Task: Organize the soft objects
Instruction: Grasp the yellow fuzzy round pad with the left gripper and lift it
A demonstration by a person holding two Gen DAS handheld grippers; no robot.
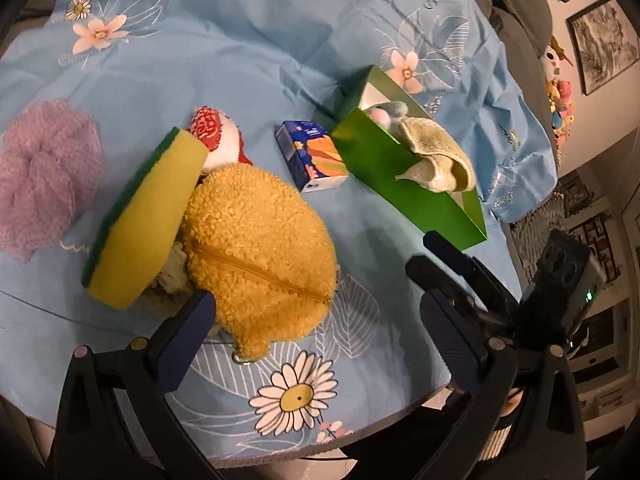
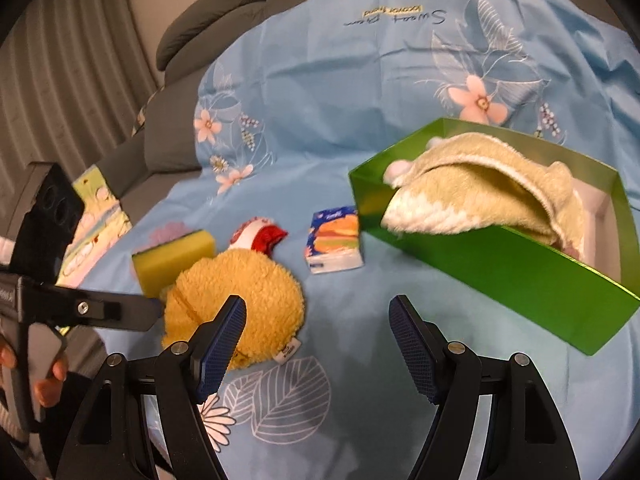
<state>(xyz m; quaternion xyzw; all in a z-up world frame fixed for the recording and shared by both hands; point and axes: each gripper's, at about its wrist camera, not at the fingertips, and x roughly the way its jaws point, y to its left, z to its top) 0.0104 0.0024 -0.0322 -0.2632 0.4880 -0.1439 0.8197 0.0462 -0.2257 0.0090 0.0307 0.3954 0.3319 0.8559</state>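
A fuzzy yellow zip pouch [image 1: 256, 252] lies on the blue flowered cloth, partly over a yellow-and-green sponge [image 1: 144, 220] and a red-and-white soft toy [image 1: 218, 136]. My left gripper [image 1: 316, 312] stands open just before the pouch, its left fingertip at the pouch's near edge. A purple fluffy puff [image 1: 44, 168] lies at the far left. The green box [image 2: 500, 264] holds a beige towel [image 2: 480, 188] that hangs over its rim. My right gripper [image 2: 318, 308] is open and empty, between the pouch [image 2: 236, 300] and the box.
A small blue tissue pack [image 2: 334, 240] lies between the soft pile and the box. The table's near edge [image 1: 360, 428] curves below my left gripper. A grey sofa [image 2: 224, 8] stands behind the table. A hand [image 2: 44, 388] holds the left gripper's handle.
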